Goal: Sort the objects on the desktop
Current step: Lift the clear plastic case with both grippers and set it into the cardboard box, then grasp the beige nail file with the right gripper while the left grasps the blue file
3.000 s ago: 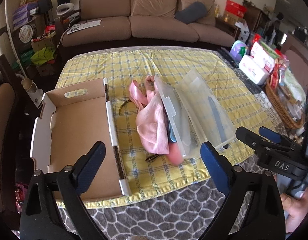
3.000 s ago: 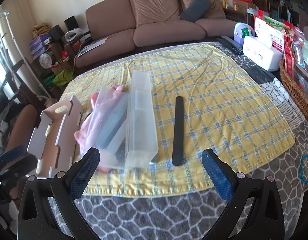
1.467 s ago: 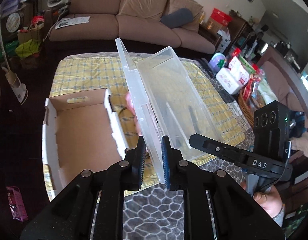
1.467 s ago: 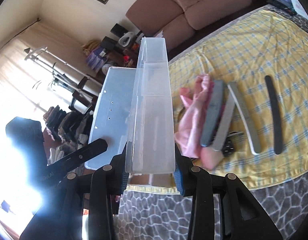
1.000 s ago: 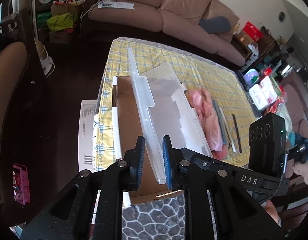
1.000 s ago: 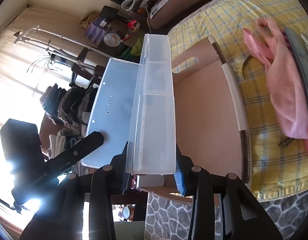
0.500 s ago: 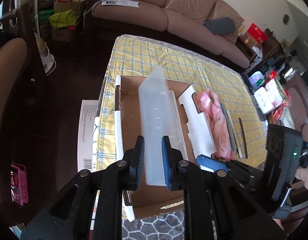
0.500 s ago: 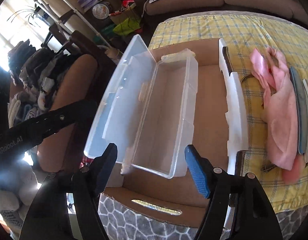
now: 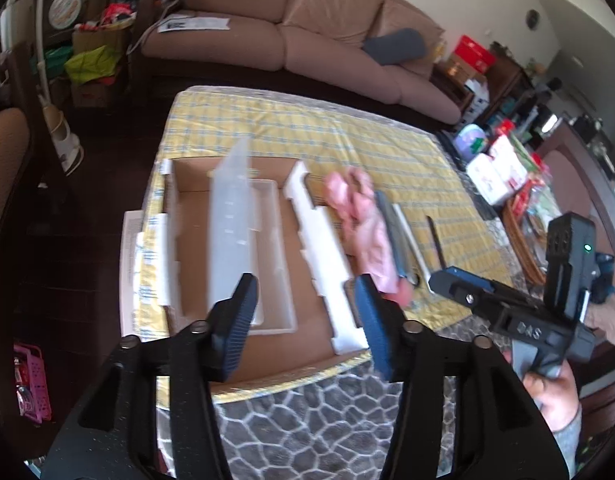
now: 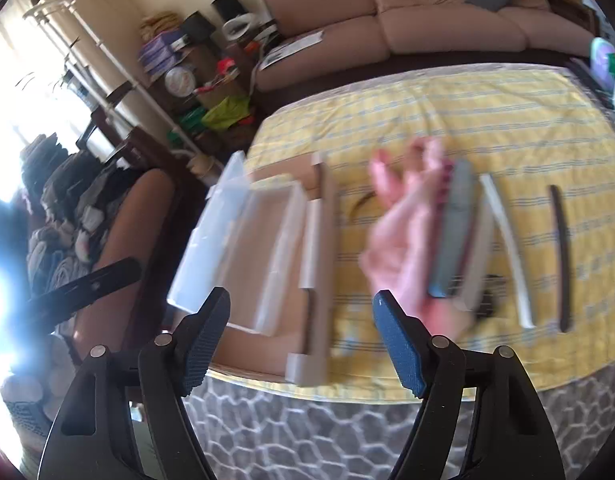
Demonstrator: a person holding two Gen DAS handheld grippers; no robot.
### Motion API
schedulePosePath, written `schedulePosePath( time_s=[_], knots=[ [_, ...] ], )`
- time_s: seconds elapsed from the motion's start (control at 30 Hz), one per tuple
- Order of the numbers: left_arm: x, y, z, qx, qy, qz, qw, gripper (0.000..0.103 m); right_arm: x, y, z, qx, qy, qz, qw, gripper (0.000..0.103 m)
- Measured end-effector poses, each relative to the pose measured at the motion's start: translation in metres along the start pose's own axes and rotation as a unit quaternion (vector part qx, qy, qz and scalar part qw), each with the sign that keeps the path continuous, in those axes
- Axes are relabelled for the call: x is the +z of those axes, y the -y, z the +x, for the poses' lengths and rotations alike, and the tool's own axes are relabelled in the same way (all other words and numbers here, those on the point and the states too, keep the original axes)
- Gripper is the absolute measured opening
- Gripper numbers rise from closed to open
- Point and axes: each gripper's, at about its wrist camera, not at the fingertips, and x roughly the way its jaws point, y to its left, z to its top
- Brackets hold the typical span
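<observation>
Inside cardboard tray (image 9: 307, 344): clear plastic case (image 9: 247, 248), lid raised | left gripper (image 9: 303, 320): jaws opening, empty, just short of case | right gripper (image 10: 303, 332): jaws opening, empty | beside tray: pink cloth (image 10: 403, 240), nail files (image 10: 503, 248) on surface

The left claw (image 9: 303, 312) points steeply down, its blue-padded jaws opening with nothing pressed between them; the right claw (image 10: 301, 330) tilts down likewise, jaws opening wide and empty; seen from the left wrist, the right claw's black body juts in to the right of the left claw, held from below by a hand (image 9: 553, 396) in a grey sleeve.
</observation>
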Motion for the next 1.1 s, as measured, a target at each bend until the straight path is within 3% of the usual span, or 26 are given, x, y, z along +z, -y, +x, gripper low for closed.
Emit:
schedulePosePath(
  time_s=[0.03, 0.1, 0.17, 0.27, 0.43, 0.53, 0.6, 0.7, 0.83, 0.97, 1.1],
  knots=[
    [-0.003, 0.011, 0.002, -0.007, -0.001, 0.005, 1.0, 0.063, 0.0, 0.01, -0.007, -0.011, 0.005, 0.003, 1.0, 0.077],
    [-0.006, 0.031, 0.011, -0.02, -0.004, 0.013, 0.9997, 0.092, 0.0, 0.029, -0.021, -0.03, 0.011, 0.015, 0.999, 0.077],
    [-0.01, 0.048, 0.021, -0.033, -0.004, 0.016, 0.9993, 0.103, -0.001, 0.048, -0.033, -0.044, 0.019, 0.029, 0.998, 0.078],
    [-0.014, 0.071, 0.039, -0.043, -0.015, 0.021, 0.9988, 0.103, -0.003, 0.071, -0.049, -0.074, 0.034, 0.033, 0.996, 0.085],
    [-0.014, 0.114, 0.072, -0.003, -0.024, 0.069, 0.9973, 0.103, -0.009, 0.105, -0.064, -0.115, 0.045, 0.055, 0.991, 0.09],
    [-0.008, 0.132, 0.091, 0.024, -0.021, 0.097, 0.9948, 0.096, -0.011, 0.133, -0.068, -0.111, 0.05, 0.079, 0.989, 0.09],
    [-0.001, 0.144, 0.107, 0.042, -0.026, 0.118, 0.9918, 0.079, -0.013, 0.147, -0.071, -0.106, 0.056, 0.091, 0.989, 0.089],
    [0.007, 0.159, 0.138, 0.07, -0.051, 0.147, 0.9852, 0.062, -0.011, 0.166, -0.07, -0.09, 0.064, 0.109, 0.988, 0.082],
    [0.014, 0.168, 0.177, 0.099, -0.073, 0.172, 0.9775, 0.059, -0.006, 0.182, -0.06, -0.083, 0.063, 0.121, 0.987, 0.07],
    [0.019, 0.173, 0.213, 0.132, -0.093, 0.196, 0.9672, 0.049, -0.001, 0.186, -0.041, -0.074, 0.047, 0.11, 0.99, 0.057],
    [0.021, 0.169, 0.234, 0.142, -0.108, 0.198, 0.9638, 0.048, 0.006, 0.186, -0.02, -0.059, 0.027, 0.091, 0.994, 0.048]
  ],
)
